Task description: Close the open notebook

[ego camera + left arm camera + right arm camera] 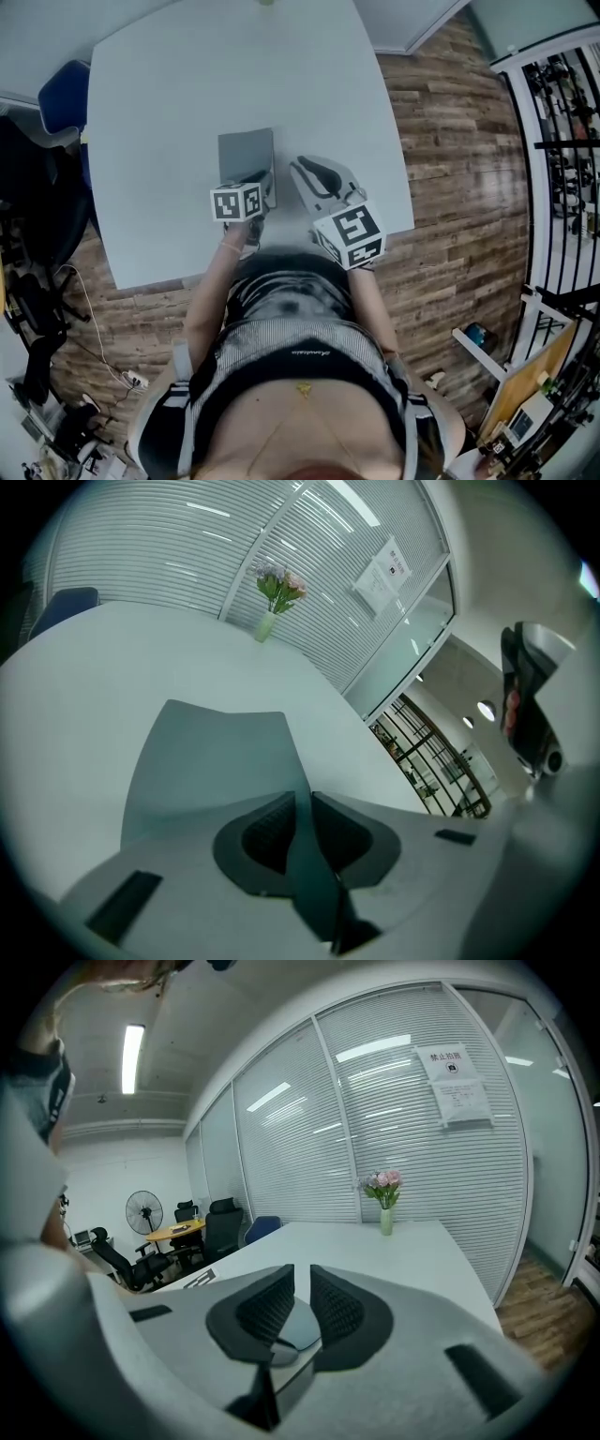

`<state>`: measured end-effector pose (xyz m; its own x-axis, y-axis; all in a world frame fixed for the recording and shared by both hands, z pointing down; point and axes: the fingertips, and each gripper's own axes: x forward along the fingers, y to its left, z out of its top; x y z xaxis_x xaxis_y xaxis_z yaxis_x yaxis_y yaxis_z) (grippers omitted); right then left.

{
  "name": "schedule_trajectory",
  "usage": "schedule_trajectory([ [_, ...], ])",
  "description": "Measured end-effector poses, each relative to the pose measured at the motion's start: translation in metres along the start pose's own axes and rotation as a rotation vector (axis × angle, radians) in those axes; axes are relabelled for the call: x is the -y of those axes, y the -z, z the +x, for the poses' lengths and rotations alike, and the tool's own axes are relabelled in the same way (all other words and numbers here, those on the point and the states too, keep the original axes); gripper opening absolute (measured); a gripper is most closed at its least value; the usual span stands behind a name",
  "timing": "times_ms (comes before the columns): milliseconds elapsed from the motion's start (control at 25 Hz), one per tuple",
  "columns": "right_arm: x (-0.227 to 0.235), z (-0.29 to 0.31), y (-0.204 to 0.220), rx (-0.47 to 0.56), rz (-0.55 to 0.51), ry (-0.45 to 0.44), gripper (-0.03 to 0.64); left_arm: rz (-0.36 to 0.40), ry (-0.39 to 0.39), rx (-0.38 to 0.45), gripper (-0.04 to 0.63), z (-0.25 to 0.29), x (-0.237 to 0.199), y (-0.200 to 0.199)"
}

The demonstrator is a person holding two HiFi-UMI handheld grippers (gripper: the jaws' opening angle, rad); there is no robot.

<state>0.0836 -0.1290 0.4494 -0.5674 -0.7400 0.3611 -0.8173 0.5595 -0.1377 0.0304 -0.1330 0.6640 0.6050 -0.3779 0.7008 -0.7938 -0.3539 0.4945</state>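
The grey notebook (246, 152) lies on the pale table (169, 84) just beyond both grippers, showing only its grey cover. In the left gripper view the cover (206, 761) is almost flat, and its near right edge curves up and runs between the jaws. My left gripper (263, 178) (302, 803) sits at the notebook's near right corner, pads on either side of that thin edge. My right gripper (309, 171) (302, 1283) hovers just right of the notebook, its jaws nearly together with nothing between them.
A vase of flowers (267, 625) (385, 1221) stands at the table's far edge by the blinds. A blue chair (61, 94) is at the table's left. Wooden floor and a black rack (562, 141) lie to the right. Office chairs and a fan (143, 1211) stand behind the table.
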Motion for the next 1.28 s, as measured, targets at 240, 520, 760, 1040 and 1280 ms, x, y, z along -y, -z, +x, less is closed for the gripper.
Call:
schedule_trajectory([
  [240, 0.002, -0.002, 0.002, -0.001, 0.009, 0.019, 0.054, -0.020, 0.008, -0.024, 0.052, 0.007, -0.002, 0.005],
  [520, 0.006, -0.006, 0.006, -0.006, 0.018, 0.037, 0.054, -0.021, 0.004, -0.038, 0.061, 0.014, -0.001, 0.009],
  [760, 0.006, -0.009, 0.007, -0.001, 0.025, 0.057, 0.054, -0.005, -0.005, -0.044, 0.075, 0.016, -0.001, 0.013],
  [1040, 0.010, -0.010, 0.011, -0.005, 0.033, 0.066, 0.054, 0.004, 0.017, -0.043, 0.086, 0.022, -0.002, 0.015],
  [1280, 0.010, -0.010, 0.013, -0.011, 0.030, 0.066, 0.052, 0.014, 0.015, -0.035, 0.086, 0.022, -0.001, 0.015],
])
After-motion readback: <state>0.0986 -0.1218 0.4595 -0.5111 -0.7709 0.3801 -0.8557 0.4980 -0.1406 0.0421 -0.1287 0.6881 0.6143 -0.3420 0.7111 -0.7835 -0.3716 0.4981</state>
